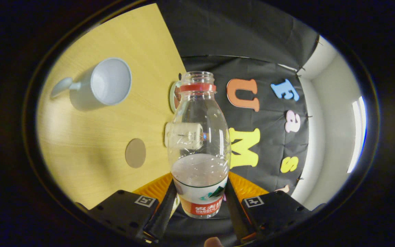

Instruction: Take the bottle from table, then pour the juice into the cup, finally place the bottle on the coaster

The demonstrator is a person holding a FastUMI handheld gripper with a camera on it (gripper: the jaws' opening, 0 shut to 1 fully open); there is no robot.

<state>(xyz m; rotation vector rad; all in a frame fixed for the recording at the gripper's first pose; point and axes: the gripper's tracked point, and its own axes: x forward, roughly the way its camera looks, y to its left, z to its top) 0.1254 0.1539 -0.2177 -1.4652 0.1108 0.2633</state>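
Note:
My gripper [201, 202] is shut on the lower, labelled part of a clear plastic bottle [199, 137], one finger on each side. The bottle has no cap, a red ring circles its neck, and pale liquid fills roughly its lower third. The view is rolled, so the wooden table [91, 144] lies to the left of the bottle. On it, beyond the fingers to the left, stands a white cup [110, 82] with a handle, its mouth turned towards me. The round brownish coaster [135, 153] lies nearer, just left of the bottle.
Behind the bottle a small whitish object [175, 135] shows through the plastic, and a round rimmed thing [174, 97] sits at the table's edge by the bottle's neck. The booth's black cloth wall [262, 61] stands to the right.

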